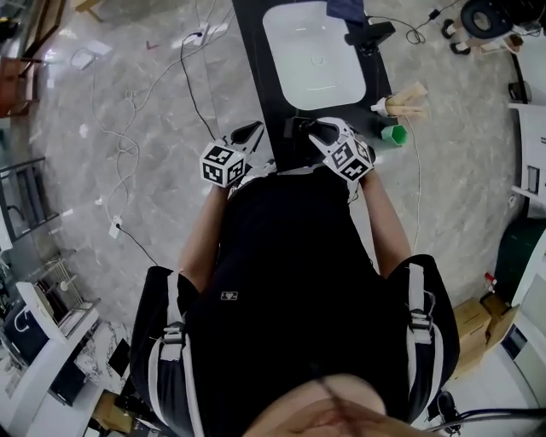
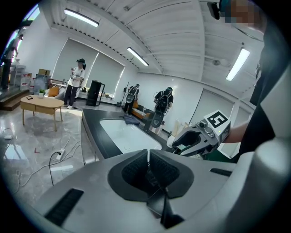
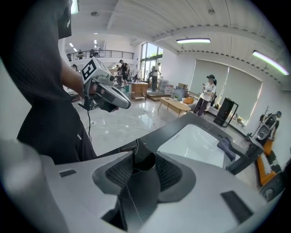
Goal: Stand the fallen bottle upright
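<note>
My right gripper [image 3: 145, 160] is shut on a dark grey bottle [image 3: 140, 193], whose round end shows up between the pads. In the head view the right gripper [image 1: 300, 128] hangs over the near end of the dark counter [image 1: 254, 60], and the bottle is hard to tell apart from the counter there. My left gripper [image 2: 148, 157] has its pads pressed together with nothing between them. It is off the counter's left edge in the head view [image 1: 254, 128]. Each gripper shows in the other's view: the right gripper [image 2: 178, 145] and the left gripper [image 3: 123, 103].
A white sink [image 1: 311, 51] is sunk into the counter. A beige item with a white cap [image 1: 403, 101] and a green item [image 1: 394, 134] lie at the counter's right edge. A black device [image 1: 368, 34] and a dark cloth [image 1: 345, 8] sit beyond. Cables [image 1: 128, 111] trail over the floor.
</note>
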